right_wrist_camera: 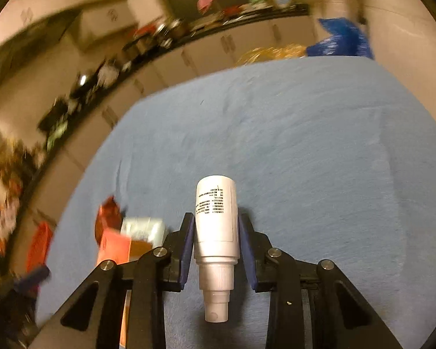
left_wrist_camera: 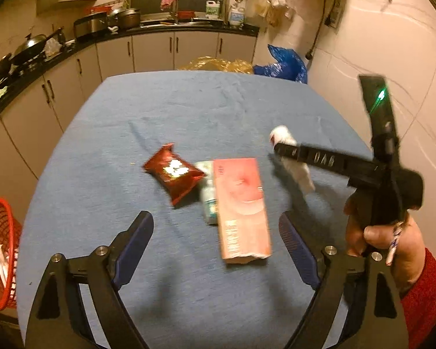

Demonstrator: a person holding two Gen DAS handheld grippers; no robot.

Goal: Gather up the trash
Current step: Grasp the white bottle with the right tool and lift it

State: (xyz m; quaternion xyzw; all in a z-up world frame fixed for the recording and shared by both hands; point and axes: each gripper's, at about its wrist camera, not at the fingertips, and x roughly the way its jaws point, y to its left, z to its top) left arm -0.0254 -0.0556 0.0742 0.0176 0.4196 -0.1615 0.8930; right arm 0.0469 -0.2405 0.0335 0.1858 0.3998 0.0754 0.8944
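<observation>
The white spray bottle [right_wrist_camera: 216, 226] sits low in the centre of the right wrist view, lying lengthwise between the 2 blue pads [right_wrist_camera: 188, 242] of the right hand-held gripper [right_wrist_camera: 216, 241], nozzle toward the camera and its printed base pointing away over the blue desk [right_wrist_camera: 319, 151]. The pads stand right against its sides — clamped on it, as far as the frame shows. In the left wrist view the same bottle [left_wrist_camera: 290, 157] is a blurred white shape at centre right, at the tip of the right hand-held gripper [left_wrist_camera: 279, 148], which a hand [left_wrist_camera: 389, 241] in a red sleeve [left_wrist_camera: 421, 296] holds at the right edge.

The left hand-held gripper [left_wrist_camera: 216, 244] fills the bottom of its own view, jaws wide apart and clamping nothing. Between and just beyond its fingers lies a pink carton [left_wrist_camera: 241, 206], with a small pale green box [left_wrist_camera: 209, 195] touching its left side and a red snack packet [left_wrist_camera: 174, 173] further left. A red basket [left_wrist_camera: 0, 253] hangs at the lower left edge, off the desk.
</observation>
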